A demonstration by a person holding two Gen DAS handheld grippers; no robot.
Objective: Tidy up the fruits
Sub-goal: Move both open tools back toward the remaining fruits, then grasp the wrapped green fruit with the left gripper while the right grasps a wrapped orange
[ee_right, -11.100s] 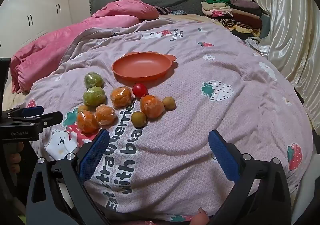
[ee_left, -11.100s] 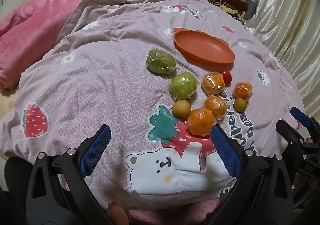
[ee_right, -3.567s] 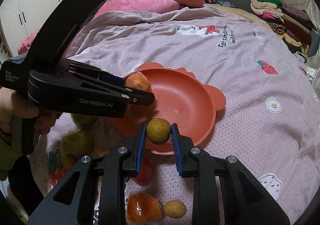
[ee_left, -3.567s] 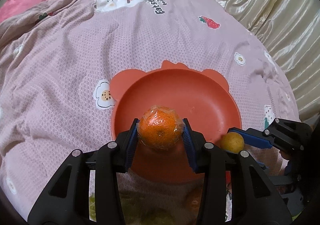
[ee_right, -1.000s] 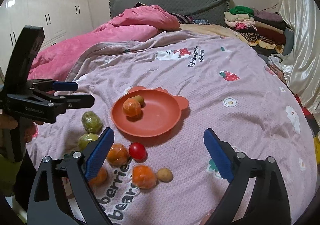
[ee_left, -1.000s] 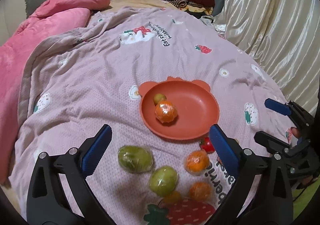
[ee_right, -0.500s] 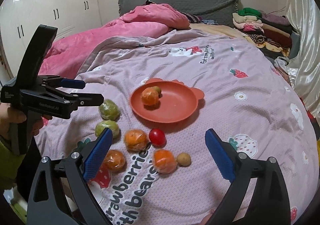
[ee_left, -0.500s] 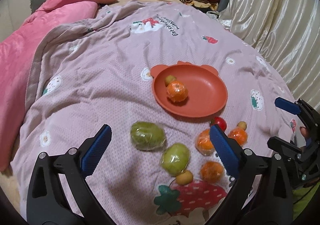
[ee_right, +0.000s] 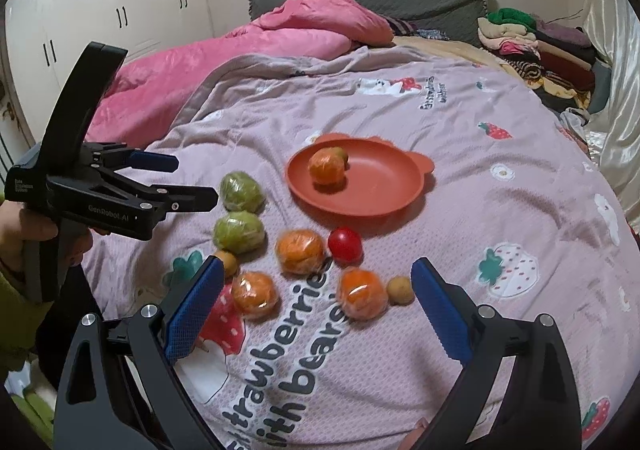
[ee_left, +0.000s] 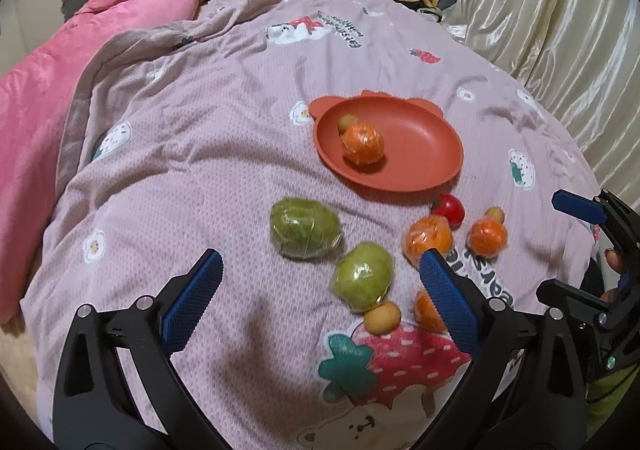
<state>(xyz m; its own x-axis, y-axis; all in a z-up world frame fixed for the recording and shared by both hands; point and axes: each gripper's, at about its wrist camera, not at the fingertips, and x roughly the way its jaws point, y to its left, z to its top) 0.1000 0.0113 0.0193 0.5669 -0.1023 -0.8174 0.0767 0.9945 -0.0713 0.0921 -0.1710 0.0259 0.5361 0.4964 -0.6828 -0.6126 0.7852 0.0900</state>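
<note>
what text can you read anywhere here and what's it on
"GenRobot.AI": side of the left claw.
"strawberries", "with bear", cut off by the right claw: large print on the bedspread.
Small print by the far bear picture: unreadable.
Small white label at the left claw's rear: too blurred.

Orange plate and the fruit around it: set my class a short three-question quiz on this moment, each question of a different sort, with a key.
1. True or false: the orange plate holds exactly two fruits.
2. Which lies nearest the plate on the quilt? A) red tomato B) small yellow fruit C) wrapped orange
3. Fill in: the left tongs and right tongs both stand ____.

Key: 1 true; 2 A; 3 open.
</note>
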